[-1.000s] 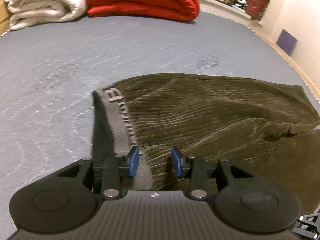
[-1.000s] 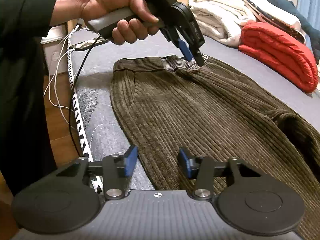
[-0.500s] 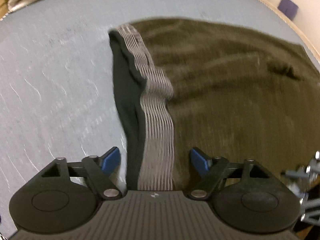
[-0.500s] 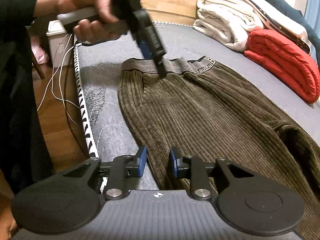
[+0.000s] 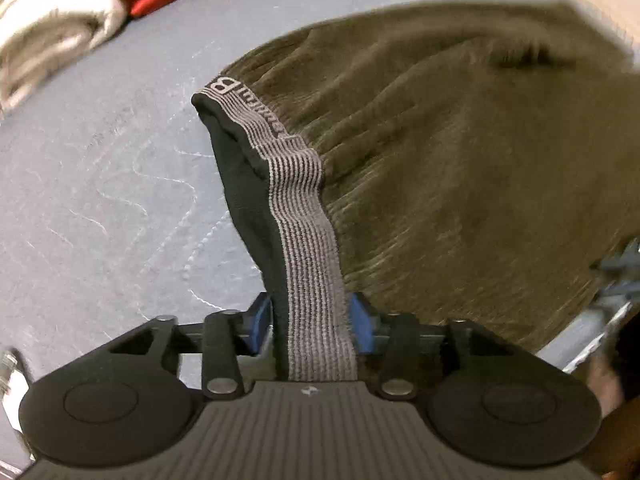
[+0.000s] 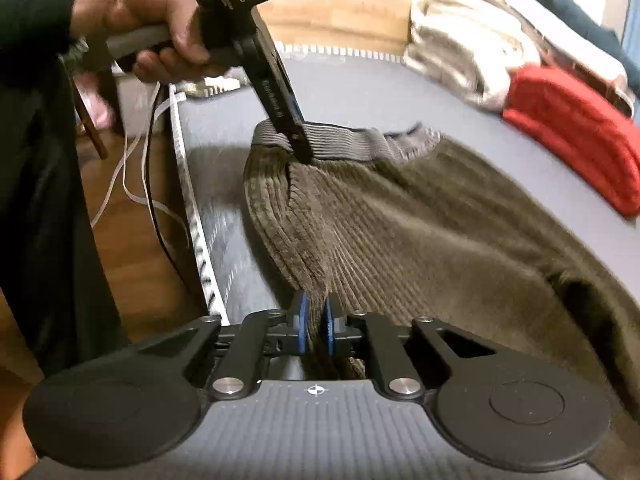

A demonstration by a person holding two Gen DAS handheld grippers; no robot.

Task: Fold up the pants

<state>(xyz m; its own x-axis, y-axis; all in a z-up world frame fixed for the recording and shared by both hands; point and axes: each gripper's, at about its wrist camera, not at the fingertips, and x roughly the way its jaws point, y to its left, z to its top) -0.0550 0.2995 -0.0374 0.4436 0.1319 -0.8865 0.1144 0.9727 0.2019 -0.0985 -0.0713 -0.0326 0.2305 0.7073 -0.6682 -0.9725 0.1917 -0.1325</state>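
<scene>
A grey quilted bed (image 5: 100,200) is carrying olive corduroy pants (image 6: 420,232) spread across its middle, while a folded red blanket (image 6: 576,132) and a cream one (image 6: 460,48) are lying side by side near its far edge.

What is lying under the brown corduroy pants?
The grey quilted mattress shows around the pants and presumably continues beneath; whatever else lies under them is covered.
</scene>
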